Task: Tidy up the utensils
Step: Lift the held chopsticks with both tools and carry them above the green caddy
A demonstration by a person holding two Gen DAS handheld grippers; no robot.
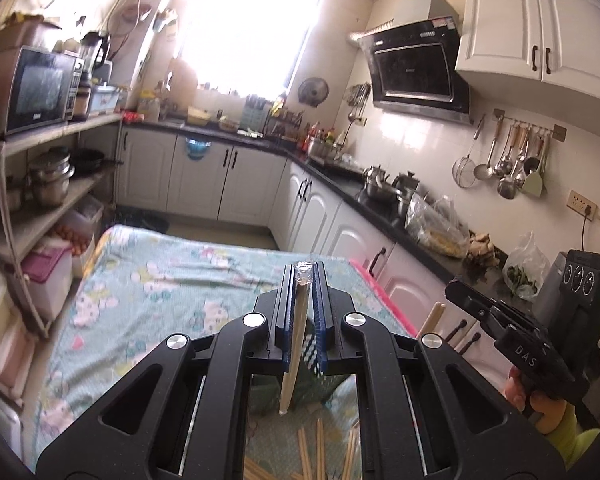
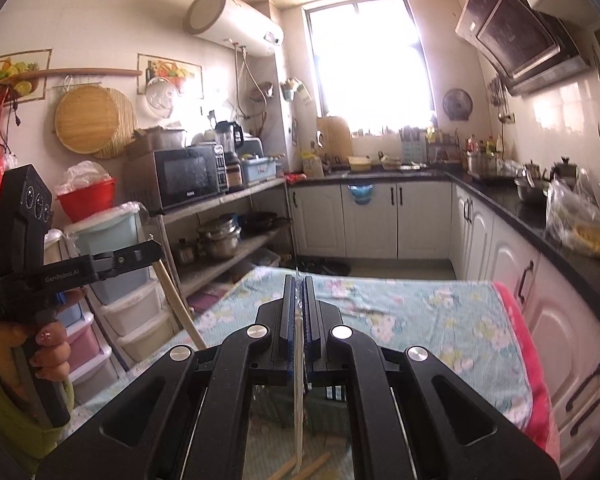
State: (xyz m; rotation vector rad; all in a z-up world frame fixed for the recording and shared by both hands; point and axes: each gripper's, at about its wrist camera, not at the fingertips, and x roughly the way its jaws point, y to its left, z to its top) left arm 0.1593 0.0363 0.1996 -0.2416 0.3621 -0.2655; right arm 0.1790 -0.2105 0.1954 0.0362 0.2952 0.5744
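In the left wrist view my left gripper (image 1: 305, 269) is shut on a pale wooden chopstick (image 1: 294, 356). The chopstick hangs down between the blue pads, and clear wrap shows at its top end. Several loose chopsticks (image 1: 320, 454) lie on the teal floral tablecloth (image 1: 172, 280) below. In the right wrist view my right gripper (image 2: 299, 280) is shut on another pale chopstick (image 2: 299, 392) in clear wrap. Each view shows the other gripper held in a person's hand: the right gripper (image 1: 454, 286) with a wooden stick (image 1: 432, 316), the left gripper (image 2: 156, 246) with its chopstick (image 2: 176, 304).
A dark counter (image 1: 380, 204) with pots and plastic bags runs along the right, over white cabinets. A shelf with a microwave (image 2: 188, 174), pots and plastic drawers (image 2: 136, 320) stands on the left. A pink blanket edge (image 2: 532, 360) borders the table.
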